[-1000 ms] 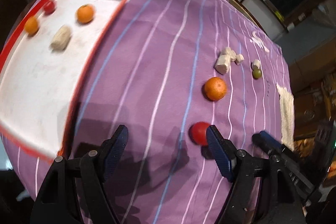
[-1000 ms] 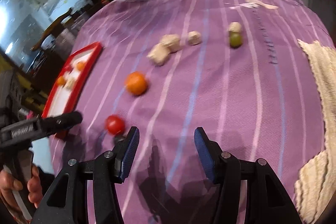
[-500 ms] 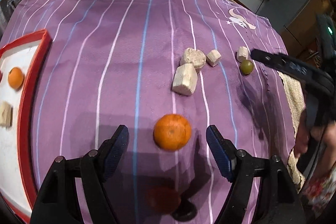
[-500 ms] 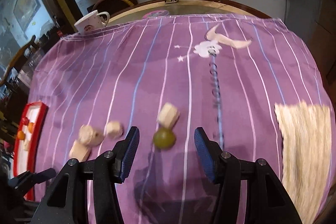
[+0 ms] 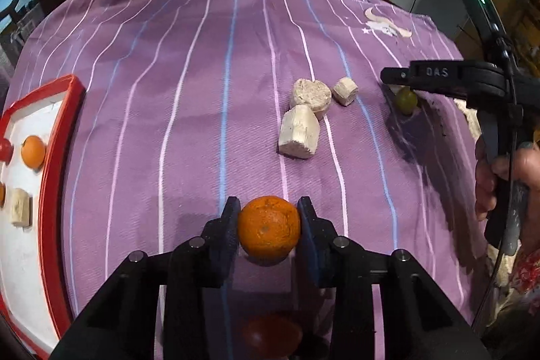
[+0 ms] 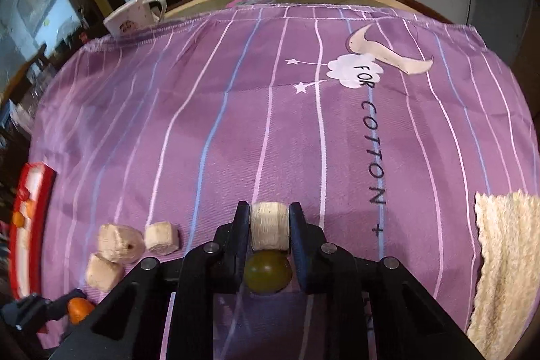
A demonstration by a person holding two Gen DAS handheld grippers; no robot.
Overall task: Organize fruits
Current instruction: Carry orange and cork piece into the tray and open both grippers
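A: Fruits, where do they lie?
B: On the striped cloth (image 5: 202, 83) over the surface; a red-rimmed tray (image 5: 55, 157) at its left edge carries some.
A: And the hand-held grippers?
B: The left hand-held gripper (image 5: 269, 226) is clamped on the orange (image 5: 269, 227). The right hand-held gripper (image 6: 270, 233) pinches a pale chunk (image 6: 269, 225), the green fruit (image 6: 267, 272) just behind it between the jaws.
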